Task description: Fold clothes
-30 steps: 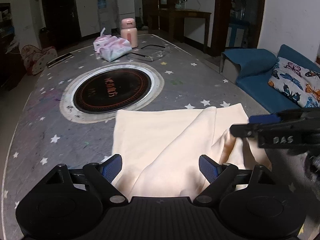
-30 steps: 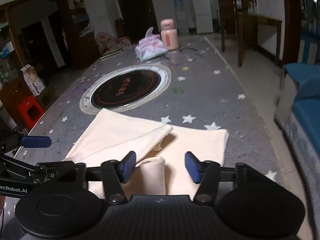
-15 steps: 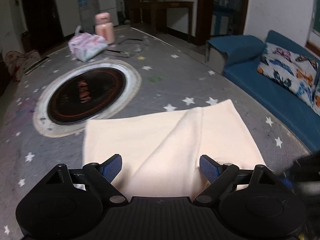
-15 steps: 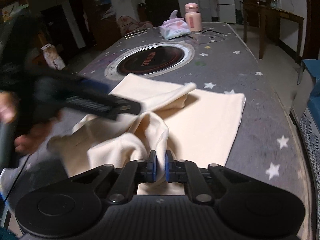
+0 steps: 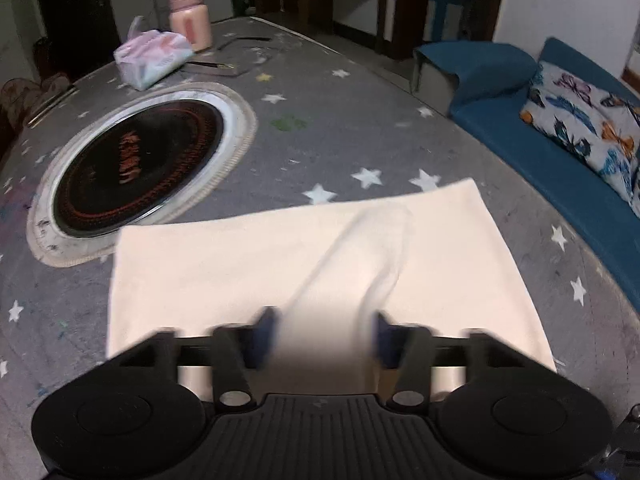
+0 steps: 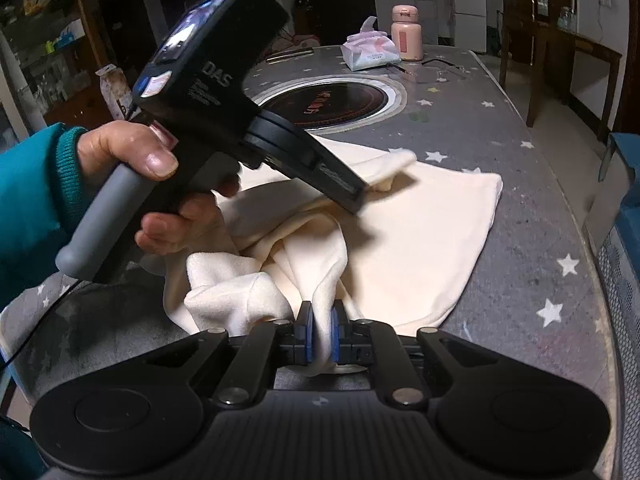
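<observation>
A cream cloth (image 5: 224, 264) lies partly folded on the grey star-patterned table (image 5: 360, 128). In the left wrist view my left gripper (image 5: 324, 336) is blurred, its jaws closing on a raised ridge of the cloth that fills the gap between the pads. In the right wrist view my right gripper (image 6: 320, 332) is shut on a bunched fold of the cream cloth (image 6: 420, 240) near the table's front edge. A hand (image 6: 132, 156) in a teal sleeve holds the left gripper (image 6: 360, 196) above the cloth's far fold.
A round black cooktop (image 5: 136, 160) is set into the table beyond the cloth. A tissue pack (image 5: 152, 56) and a pink bottle (image 5: 190, 16) stand at the far end. A blue sofa (image 5: 540, 168) with a butterfly cushion (image 5: 580, 120) runs along the right.
My right gripper closed on a fold of the cloth and has kept it. The left gripper's jaws narrowed around a cloth ridge, and the left tool swung close in front of the right camera.
</observation>
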Action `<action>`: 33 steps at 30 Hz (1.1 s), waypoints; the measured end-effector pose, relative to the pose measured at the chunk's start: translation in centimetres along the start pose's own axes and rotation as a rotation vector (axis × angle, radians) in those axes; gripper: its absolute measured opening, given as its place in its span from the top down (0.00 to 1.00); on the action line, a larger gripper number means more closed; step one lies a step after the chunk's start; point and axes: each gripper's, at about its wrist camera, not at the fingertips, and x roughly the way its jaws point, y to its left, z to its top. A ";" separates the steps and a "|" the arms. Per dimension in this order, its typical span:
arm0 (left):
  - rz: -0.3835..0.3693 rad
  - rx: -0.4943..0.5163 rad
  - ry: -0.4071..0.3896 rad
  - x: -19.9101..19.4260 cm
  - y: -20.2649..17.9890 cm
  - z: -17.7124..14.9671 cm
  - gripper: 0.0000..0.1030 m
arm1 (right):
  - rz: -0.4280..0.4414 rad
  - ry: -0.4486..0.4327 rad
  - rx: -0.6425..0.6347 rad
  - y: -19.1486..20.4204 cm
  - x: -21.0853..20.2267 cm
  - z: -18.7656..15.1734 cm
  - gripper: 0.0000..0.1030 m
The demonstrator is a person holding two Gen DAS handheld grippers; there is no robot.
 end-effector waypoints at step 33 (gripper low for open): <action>0.196 -0.611 -0.134 -16.3 18.9 -20.8 0.91 | -0.027 -0.014 -0.313 2.6 3.1 5.2 0.92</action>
